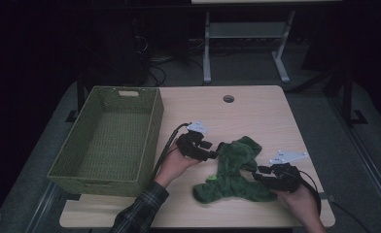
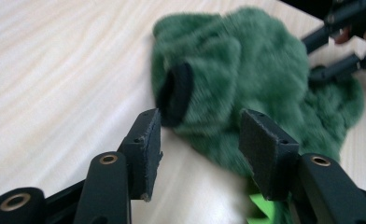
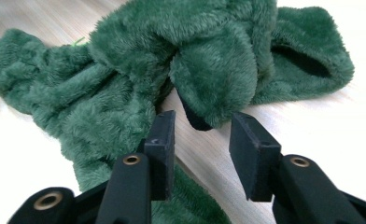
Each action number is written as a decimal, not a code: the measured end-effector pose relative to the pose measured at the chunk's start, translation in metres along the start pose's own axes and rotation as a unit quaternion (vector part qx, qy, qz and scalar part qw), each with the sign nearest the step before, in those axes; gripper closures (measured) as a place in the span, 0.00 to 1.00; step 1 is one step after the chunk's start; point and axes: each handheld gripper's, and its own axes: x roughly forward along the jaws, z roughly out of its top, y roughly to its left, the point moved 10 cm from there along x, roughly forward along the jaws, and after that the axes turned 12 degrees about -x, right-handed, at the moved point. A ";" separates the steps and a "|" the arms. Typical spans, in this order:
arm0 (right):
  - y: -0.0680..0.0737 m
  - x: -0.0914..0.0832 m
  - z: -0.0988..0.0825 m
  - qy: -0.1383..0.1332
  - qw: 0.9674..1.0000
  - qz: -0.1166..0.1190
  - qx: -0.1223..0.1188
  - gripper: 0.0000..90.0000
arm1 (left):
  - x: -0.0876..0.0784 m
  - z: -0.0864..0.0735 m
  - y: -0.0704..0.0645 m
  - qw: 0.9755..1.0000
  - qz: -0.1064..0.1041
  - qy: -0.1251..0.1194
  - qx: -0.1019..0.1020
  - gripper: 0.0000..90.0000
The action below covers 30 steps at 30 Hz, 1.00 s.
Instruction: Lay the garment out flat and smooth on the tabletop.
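A fuzzy green garment (image 1: 234, 170) lies crumpled on the wooden table (image 1: 256, 111), right of centre. My left gripper (image 1: 213, 154) sits at the garment's left edge and is open. In the left gripper view the jaws (image 2: 200, 126) stand apart just short of a sleeve end with a dark cuff (image 2: 176, 93), gripping nothing. My right gripper (image 1: 257, 174) is at the garment's lower right, also open. In the right gripper view its jaws (image 3: 202, 126) frame a hanging fold of the garment (image 3: 214, 70) without pressing on it. The right gripper's jaws (image 2: 330, 46) appear beyond the cloth in the left gripper view.
A green woven basket (image 1: 149, 131) stands on the left part of the table, with nothing inside. A round cable hole (image 1: 228, 99) is near the table's far edge. A bright green tag (image 2: 263, 207) peeks from the garment. A desk frame (image 1: 247, 34) stands on the floor beyond.
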 end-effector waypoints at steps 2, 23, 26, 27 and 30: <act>0.000 0.002 -0.001 0.006 1.000 0.000 0.004 0.67 | 0.006 0.009 0.003 1.000 -0.004 -0.006 0.003 0.52; -0.023 -0.001 0.011 -0.004 0.999 -0.042 -0.005 0.91 | 0.004 0.013 -0.003 1.000 -0.009 -0.011 0.023 0.93; -0.030 -0.005 0.024 -0.017 0.998 -0.054 -0.011 0.91 | -0.008 0.012 -0.002 1.000 -0.001 -0.021 0.012 0.93; -0.030 -0.006 0.027 -0.019 0.998 -0.053 -0.013 0.91 | -0.012 0.011 -0.002 1.000 0.001 -0.024 0.006 0.93; -0.031 -0.006 0.039 -0.028 0.998 -0.057 -0.025 0.91 | -0.027 0.005 0.002 0.999 0.013 -0.033 -0.011 0.93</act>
